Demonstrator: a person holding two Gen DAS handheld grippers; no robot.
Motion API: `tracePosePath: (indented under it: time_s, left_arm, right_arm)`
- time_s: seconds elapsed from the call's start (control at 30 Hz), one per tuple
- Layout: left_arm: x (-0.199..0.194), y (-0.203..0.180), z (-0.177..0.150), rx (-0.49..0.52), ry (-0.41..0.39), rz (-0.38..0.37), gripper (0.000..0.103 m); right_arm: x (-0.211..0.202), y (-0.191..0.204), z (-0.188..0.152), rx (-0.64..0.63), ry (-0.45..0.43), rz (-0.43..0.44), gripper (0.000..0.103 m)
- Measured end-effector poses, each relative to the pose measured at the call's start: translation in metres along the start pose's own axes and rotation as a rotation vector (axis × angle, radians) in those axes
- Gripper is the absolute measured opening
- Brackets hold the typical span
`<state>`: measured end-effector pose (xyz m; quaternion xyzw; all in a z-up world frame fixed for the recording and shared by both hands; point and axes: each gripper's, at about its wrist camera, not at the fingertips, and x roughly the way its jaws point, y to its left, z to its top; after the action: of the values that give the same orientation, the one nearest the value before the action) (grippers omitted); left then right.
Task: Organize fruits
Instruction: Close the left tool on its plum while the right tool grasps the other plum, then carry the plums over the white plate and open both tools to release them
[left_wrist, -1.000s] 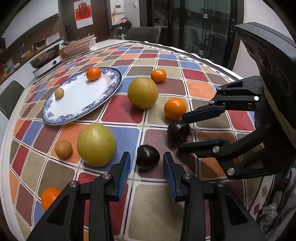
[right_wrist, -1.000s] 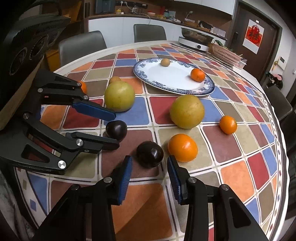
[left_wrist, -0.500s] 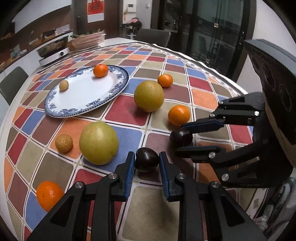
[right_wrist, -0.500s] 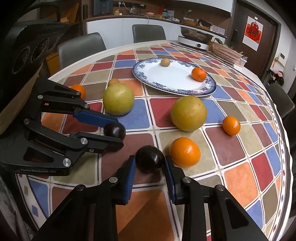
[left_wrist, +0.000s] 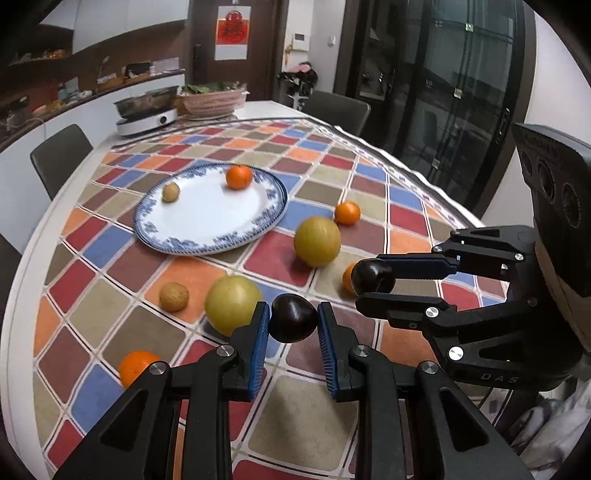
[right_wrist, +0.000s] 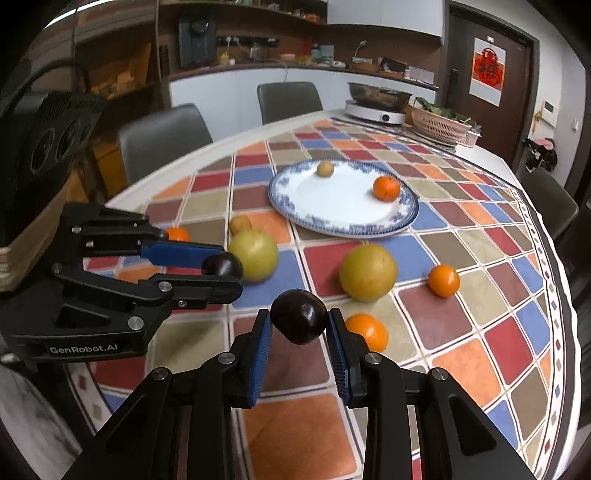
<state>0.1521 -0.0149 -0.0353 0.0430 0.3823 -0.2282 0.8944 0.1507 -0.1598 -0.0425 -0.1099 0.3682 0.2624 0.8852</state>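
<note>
Checkered cloth is covering the round bench (left_wrist: 369, 173), kitchen counter and dark door sitting behind it. I'm gripping one dark plum per hand: left tongs (left_wrist: 293, 325) are pinching left plum (left_wrist: 293, 318) tight btwn the blue pads, right tongs (right_wrist: 298, 325) are doing the same w/ right plum (right_wrist: 298, 315). Both plums are looking clear of the cloth, so I'm reading this as the lift-and-carry step, pickup done.

Blue-rimmed plate (left_wrist: 162, 243) is sitting at 11 o'clock from left tongs, and at 1 o'clock from right tongs. It's already holding a small orange (left_wrist: 239, 176) and a small tan fruit (left_wrist: 171, 192); its middle is showing bare.

Loose fruit is lying en route: near yellow fruit (left_wrist: 232, 304) just at 9 o'clock of left plum, far yellow fruit (left_wrist: 317, 242) at 12–1 o'clock, more oranges scattered.

Next, imo: I'm needing to keep both plums high enough to pass over the yellow fruits, head for the plate's bare middle, keep the two tongs apart, then lower before letting go, since round plums are likely rolling off the rim otherwise.
</note>
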Motion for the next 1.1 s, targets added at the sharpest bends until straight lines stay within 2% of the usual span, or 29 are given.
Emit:
tracePosePath:
  time_s: [0.2, 0.53, 0.87, 1.1]
  left_arm:
    - [-0.011, 0.009, 0.016, -0.028, -0.033, 0.017, 0.027]
    - [-0.015, 0.024, 0.048, 0.007, -0.089, 0.076, 0.027]
    - [-0.003, 0.051, 0.081, 0.004, -0.101, 0.102, 0.027]
    - [0.017, 0.077, 0.109, -0.020, -0.093, 0.092, 0.027]
  right_arm:
    - [-0.009, -0.003, 0.020, 0.027, -0.048, 0.005, 0.031]
    - [-0.010, -0.012, 0.064, 0.016, -0.114, -0.005, 0.031]
    - [0.006, -0.026, 0.101, -0.003, -0.131, -0.008, 0.031]
    - [0.031, -0.041, 0.129, 0.028, -0.111, 0.017, 0.031]
